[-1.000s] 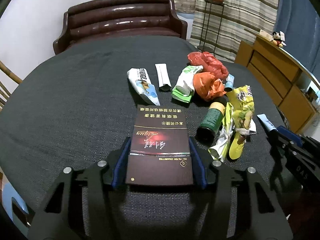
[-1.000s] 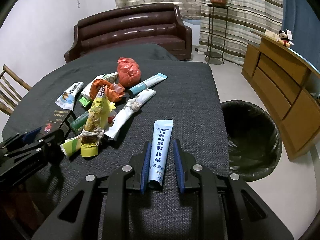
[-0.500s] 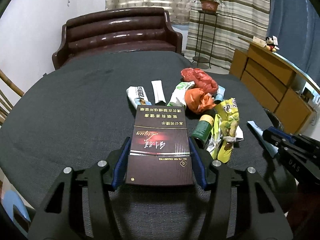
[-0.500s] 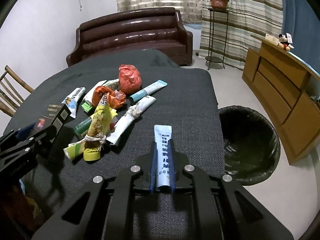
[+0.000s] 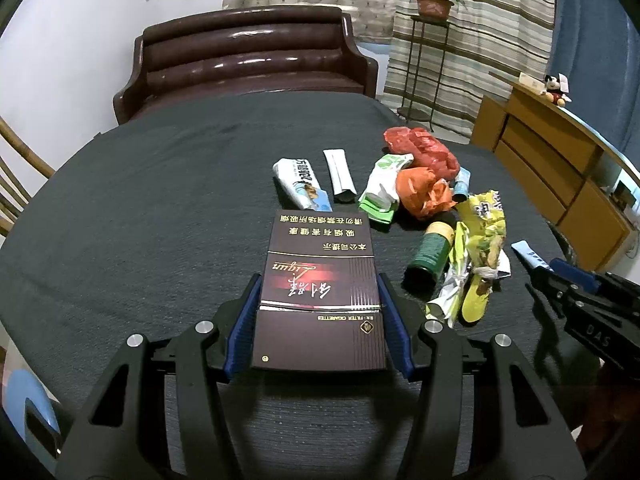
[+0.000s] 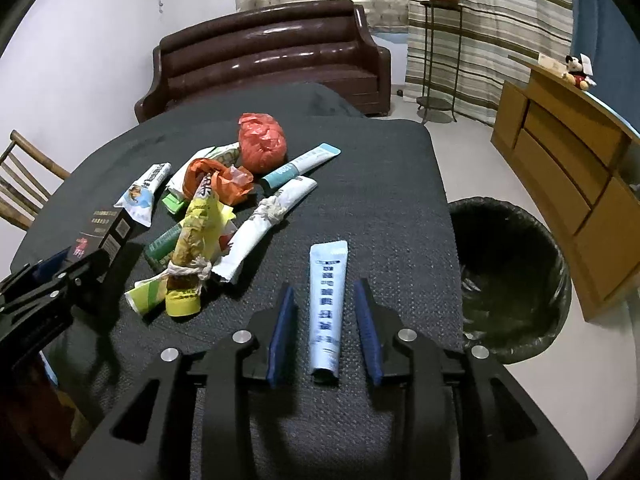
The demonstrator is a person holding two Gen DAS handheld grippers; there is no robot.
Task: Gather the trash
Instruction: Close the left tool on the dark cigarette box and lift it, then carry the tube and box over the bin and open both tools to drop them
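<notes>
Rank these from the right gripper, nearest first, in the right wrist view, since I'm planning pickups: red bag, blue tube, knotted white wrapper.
1. Blue tube: lying between the right gripper's open jaws, untouched.
2. Knotted white wrapper: ahead, slightly left.
3. Red bag: farthest, at the pile's back.

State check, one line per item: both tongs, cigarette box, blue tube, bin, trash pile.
Left tongs: shut on the cigarette box.
Cigarette box: closed, clamped between the pads.
Right tongs: open, jaws just opened.
Blue tube: lying on the table between the pads, untouched.
Bin: lined, open, on the floor beside the table.
Trash pile: loose on the table.
</notes>
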